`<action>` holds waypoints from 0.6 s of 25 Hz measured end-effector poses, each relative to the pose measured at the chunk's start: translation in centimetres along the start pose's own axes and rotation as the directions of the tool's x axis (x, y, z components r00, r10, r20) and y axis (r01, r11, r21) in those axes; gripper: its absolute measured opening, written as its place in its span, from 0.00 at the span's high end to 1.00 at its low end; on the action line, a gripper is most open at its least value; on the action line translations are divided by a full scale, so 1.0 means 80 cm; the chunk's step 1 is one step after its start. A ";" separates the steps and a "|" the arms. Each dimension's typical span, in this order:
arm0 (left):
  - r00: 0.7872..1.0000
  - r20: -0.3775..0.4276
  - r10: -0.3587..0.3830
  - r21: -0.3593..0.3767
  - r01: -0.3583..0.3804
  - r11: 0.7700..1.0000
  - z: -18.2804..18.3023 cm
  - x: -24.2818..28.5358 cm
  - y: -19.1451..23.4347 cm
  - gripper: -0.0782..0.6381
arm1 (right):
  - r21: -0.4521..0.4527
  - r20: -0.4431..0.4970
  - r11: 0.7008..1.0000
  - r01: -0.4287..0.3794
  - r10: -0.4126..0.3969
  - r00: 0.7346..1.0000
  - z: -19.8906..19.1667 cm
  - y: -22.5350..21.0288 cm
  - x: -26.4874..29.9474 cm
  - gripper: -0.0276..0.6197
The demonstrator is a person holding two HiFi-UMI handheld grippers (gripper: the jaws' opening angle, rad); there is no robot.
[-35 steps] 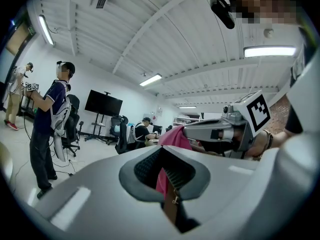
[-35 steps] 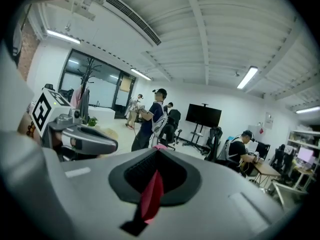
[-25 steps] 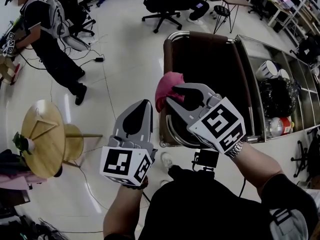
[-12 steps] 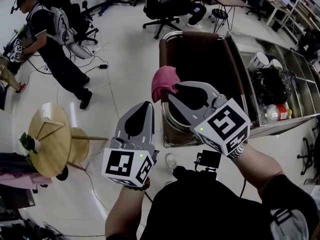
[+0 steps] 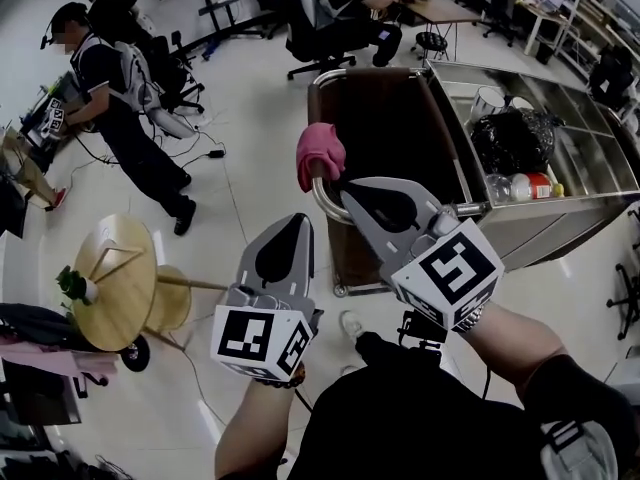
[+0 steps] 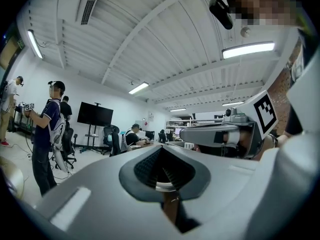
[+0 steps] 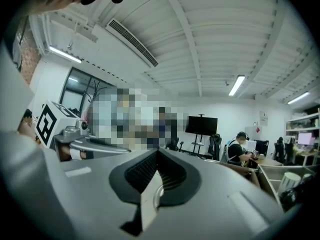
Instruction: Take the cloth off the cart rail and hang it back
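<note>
Open floor (image 5: 250,138) left, cart (image 5: 560,223) blocking right

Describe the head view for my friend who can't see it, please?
Two grey grippers are held up close to the camera, the left gripper and the right gripper, both shut and empty, the right one's jaws just closed. Beyond them a pink cloth hangs on the rail of a metal cart. A round wooden table stands at the left.

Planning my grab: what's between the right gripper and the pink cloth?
Nothing in the way: the head view shows only a bit of cart rail between right gripper and cloth.
</note>
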State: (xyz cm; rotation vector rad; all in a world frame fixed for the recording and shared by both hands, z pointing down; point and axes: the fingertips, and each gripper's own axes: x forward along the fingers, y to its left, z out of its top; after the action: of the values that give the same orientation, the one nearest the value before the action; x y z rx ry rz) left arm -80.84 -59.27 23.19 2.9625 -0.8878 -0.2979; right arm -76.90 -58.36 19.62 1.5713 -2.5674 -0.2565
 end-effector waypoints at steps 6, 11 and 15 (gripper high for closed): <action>0.999 0.004 -0.036 0.014 0.036 0.999 0.024 -0.032 -0.073 0.89 | 0.000 0.039 1.000 0.020 -0.020 0.999 0.030 0.035 -0.075 0.96; 0.998 0.014 -0.057 0.037 0.057 0.998 0.046 -0.042 -0.144 0.89 | 0.006 0.075 1.000 0.020 -0.020 0.997 0.052 0.048 -0.145 0.96; 0.998 0.022 -0.061 0.067 0.059 0.996 0.049 -0.043 -0.216 0.89 | 0.015 0.107 1.000 0.003 -0.005 0.994 0.052 0.049 -0.216 0.96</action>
State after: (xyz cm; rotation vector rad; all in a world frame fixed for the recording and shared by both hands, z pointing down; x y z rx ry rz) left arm -75.05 -42.84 18.43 3.0570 -0.8281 -0.3126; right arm -73.24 -40.88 16.13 1.6102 -2.6522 -0.3312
